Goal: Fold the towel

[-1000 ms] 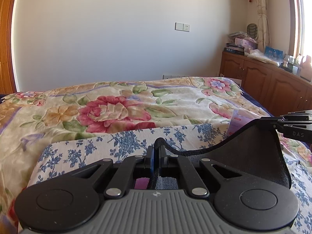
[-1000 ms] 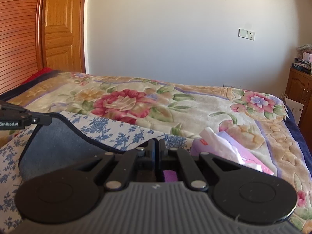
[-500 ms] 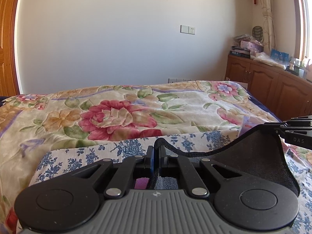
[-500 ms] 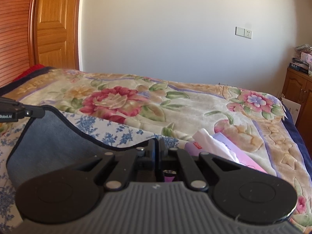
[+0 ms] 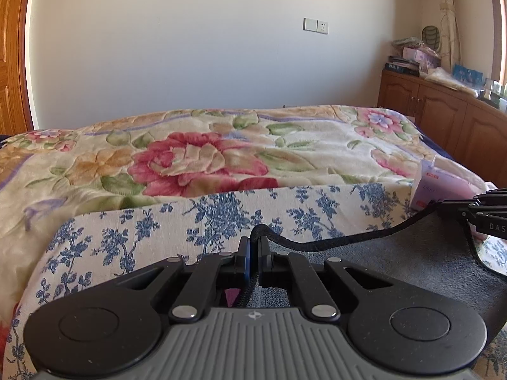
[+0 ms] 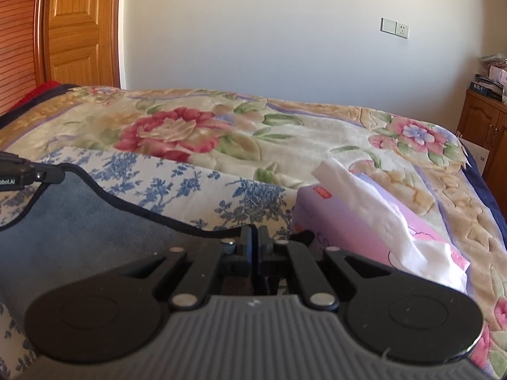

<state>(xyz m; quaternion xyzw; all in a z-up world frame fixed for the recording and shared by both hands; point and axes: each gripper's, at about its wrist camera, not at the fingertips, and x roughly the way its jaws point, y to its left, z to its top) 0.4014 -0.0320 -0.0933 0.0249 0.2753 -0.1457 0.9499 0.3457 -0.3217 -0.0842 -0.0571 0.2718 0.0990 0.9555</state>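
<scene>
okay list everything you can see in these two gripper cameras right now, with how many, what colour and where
towel: 1, grey-blue with dark edge, held up between both grippers
cloth: 1, white with blue flowers, on bed under towel
blanket: 1, cream floral, covering bed
tissue box: 1, pink-purple, on bed at right
socket: 1, white, back wall
cabinet: 1, brown wood, right wall, cluttered top
door: 1, orange wood, left
left gripper: 1, black, shut on towel edge
right gripper: 1, black, shut on towel edge

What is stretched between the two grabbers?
The dark grey towel: its black edge sags from the left gripper across to the right gripper. Both wrist views show it.
</scene>
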